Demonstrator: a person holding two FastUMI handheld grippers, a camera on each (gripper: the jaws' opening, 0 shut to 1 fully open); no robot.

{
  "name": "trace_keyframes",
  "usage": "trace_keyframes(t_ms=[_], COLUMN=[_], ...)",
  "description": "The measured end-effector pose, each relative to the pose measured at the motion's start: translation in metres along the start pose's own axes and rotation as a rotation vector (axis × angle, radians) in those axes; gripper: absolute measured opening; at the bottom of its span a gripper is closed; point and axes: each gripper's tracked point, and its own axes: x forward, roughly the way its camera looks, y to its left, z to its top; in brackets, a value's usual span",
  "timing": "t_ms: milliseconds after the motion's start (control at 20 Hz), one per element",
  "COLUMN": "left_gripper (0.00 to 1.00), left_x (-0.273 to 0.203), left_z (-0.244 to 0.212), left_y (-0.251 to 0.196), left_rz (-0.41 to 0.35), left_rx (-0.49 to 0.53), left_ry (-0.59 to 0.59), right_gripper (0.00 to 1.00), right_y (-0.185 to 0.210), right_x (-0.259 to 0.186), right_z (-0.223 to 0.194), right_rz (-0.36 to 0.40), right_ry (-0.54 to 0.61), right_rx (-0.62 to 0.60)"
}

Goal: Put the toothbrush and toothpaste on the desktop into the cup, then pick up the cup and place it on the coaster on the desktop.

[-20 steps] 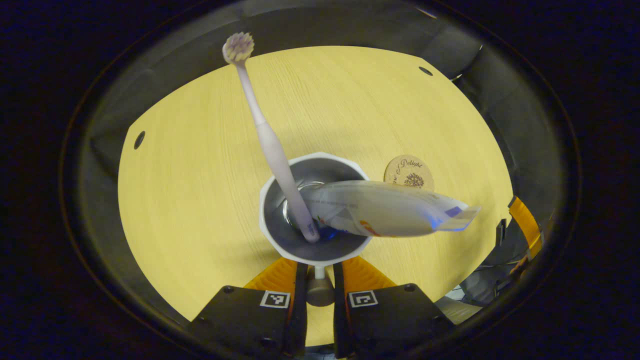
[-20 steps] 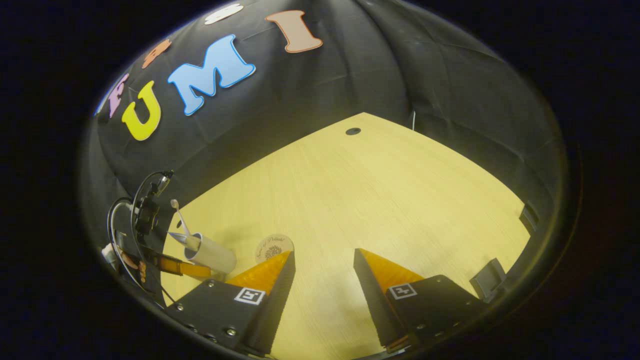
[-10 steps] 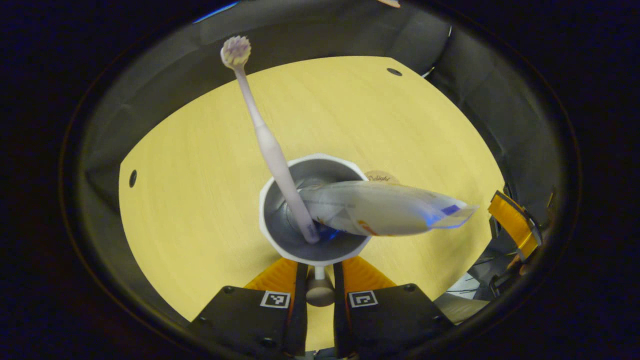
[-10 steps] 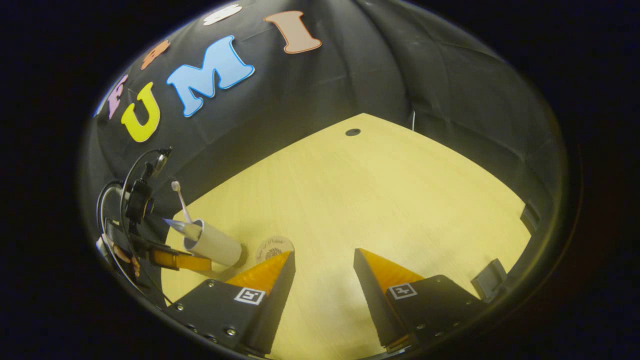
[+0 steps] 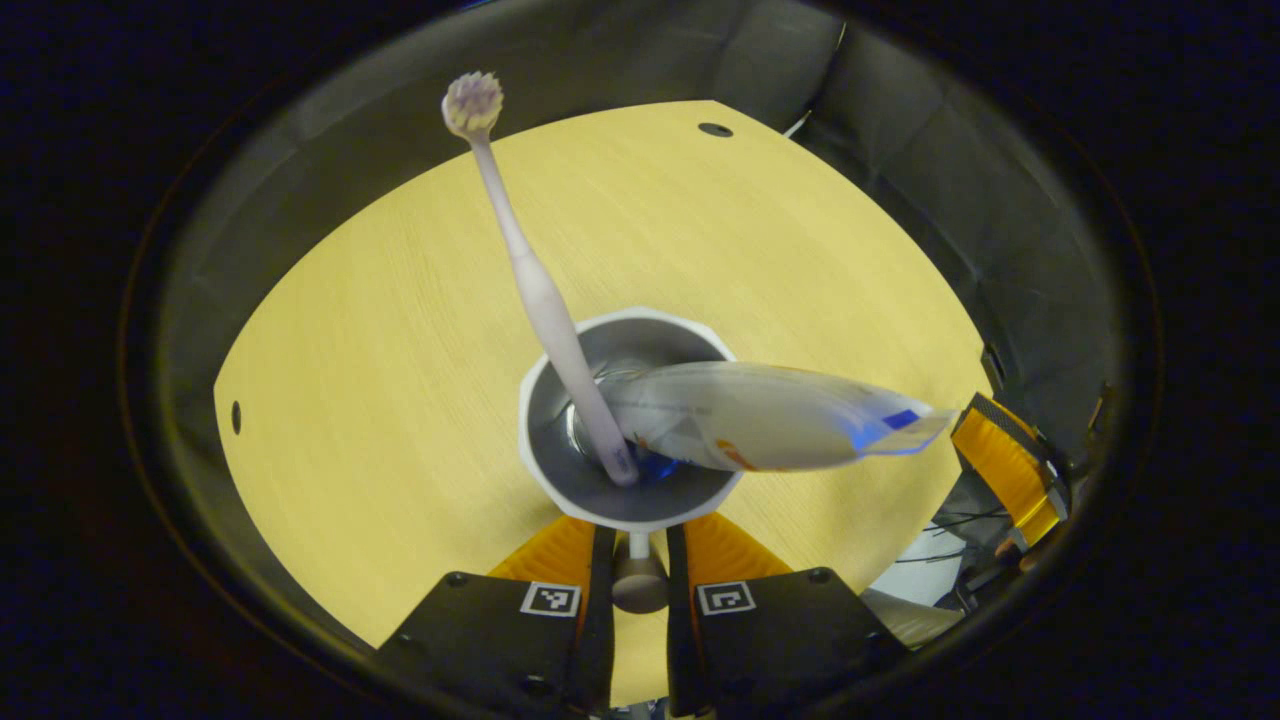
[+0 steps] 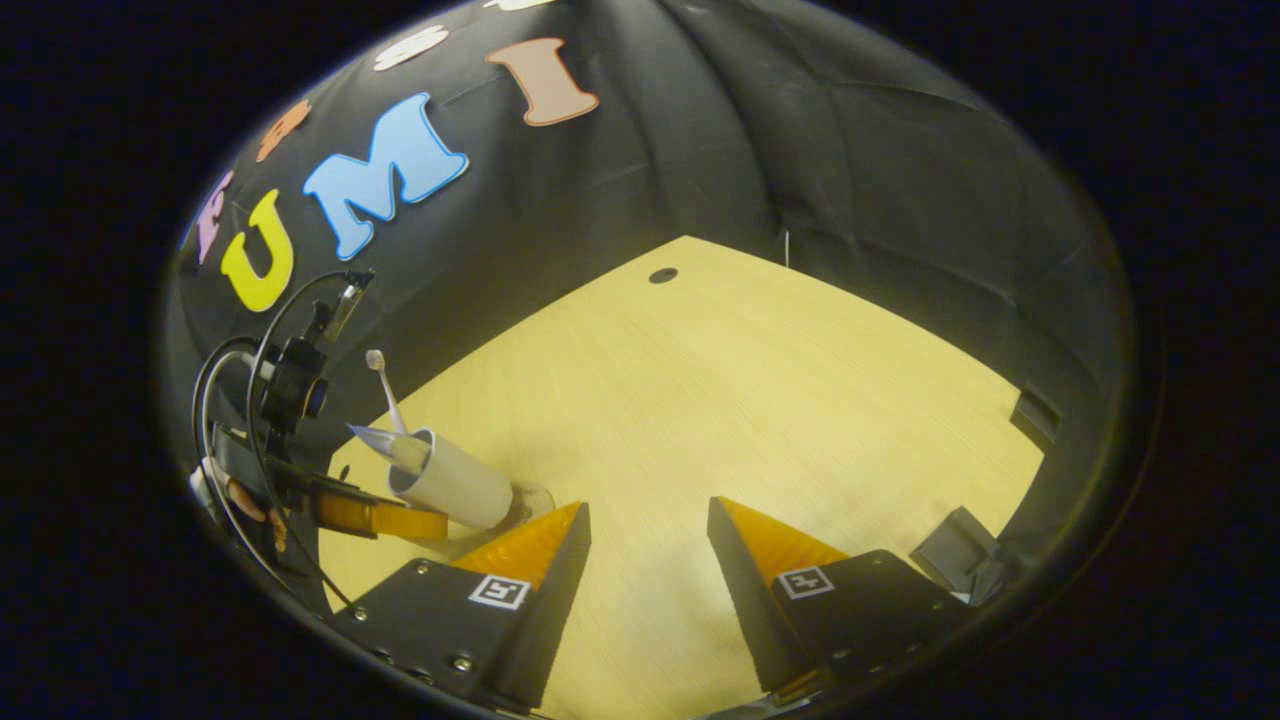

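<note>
While left gripper (image 5: 632, 535) clamps cup (image 5: 560, 470), no legible txt on toothpaste (image 5: 770, 430).

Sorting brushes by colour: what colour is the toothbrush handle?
Pale lilac toothbrush, clearest in the left gripper view.

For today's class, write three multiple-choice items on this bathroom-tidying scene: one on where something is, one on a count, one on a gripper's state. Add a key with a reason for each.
1. Where is the toothbrush?
A. Flat on the desktop
B. Standing in the cup
C. Between the right hand-held gripper's fingers

2. How many items stick out of the cup?
A. One
B. Two
C. Four

3. How do the jaws of the right hand-held gripper stand?
A. Open, holding nothing
B. Shut on the cup
C. Shut on the toothpaste

Key:
1 B, its handle goes down into the cup in the left gripper view.
2 B, the toothbrush and the toothpaste both stick out over the rim.
3 A, a wide gap of bare desktop shows between its fingers in the right gripper view.
</note>
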Motion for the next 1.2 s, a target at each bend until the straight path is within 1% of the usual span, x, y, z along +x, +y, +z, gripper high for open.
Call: trace_keyframes(t_ms=[350, 450, 550, 650, 750, 850, 1000, 1050, 1100, 1150, 1200], left_gripper=[0.28, 0.28, 0.3, 0.27, 0.33, 0.33, 0.35, 0.33, 0.33, 0.35, 0.33], left_x=[-0.005, -0.002, -0.001, -0.002, -0.009, -0.022, -0.043, -0.052, -0.059, -0.071, -0.082], left_z=[-0.006, -0.003, -0.001, -0.002, -0.001, 0.0, -0.002, -0.005, -0.009, -0.012, -0.017], left_y=[0.003, 0.007, 0.01, 0.01, 0.012, 0.016, 0.014, 0.015, 0.016, 0.017, 0.016], left_rz=[0.006, 0.017, 0.027, 0.029, 0.022, 0.02, 0.035, 0.036, 0.037, 0.033, 0.03], left_rx=[0.026, 0.059, 0.061, 0.056, 0.058, 0.079, 0.076, 0.067, 0.052, 0.029, 0.002], left_ry=[0.058, 0.041, 0.038, 0.038, 0.023, -0.003, -0.053, -0.071, -0.091, -0.115, -0.141], right_gripper=[0.74, 0.75, 0.75, 0.75, 0.74, 0.75, 0.75, 0.75, 0.75, 0.74, 0.74], right_y=[-0.025, -0.027, -0.026, -0.021, -0.017, -0.012, 0.006, 0.014, 0.024, 0.035, 0.046], right_x=[-0.007, -0.006, -0.004, -0.003, -0.001, 0.001, 0.004, 0.006, 0.007, 0.008, 0.008], right_z=[-0.005, -0.006, -0.007, -0.007, -0.007, -0.006, -0.001, 0.001, 0.004, 0.006, 0.009], right_rz=[-0.055, -0.062, -0.061, -0.055, -0.044, -0.029, 0.008, 0.025, 0.046, 0.072, 0.097], right_ry=[-0.005, -0.003, -0.001, 0.001, 0.006, 0.007, 0.01, 0.011, 0.012, 0.016, 0.018], right_rx=[0.062, 0.067, 0.069, 0.064, 0.052, 0.037, 0.011, -0.005, -0.025, -0.05, -0.087])
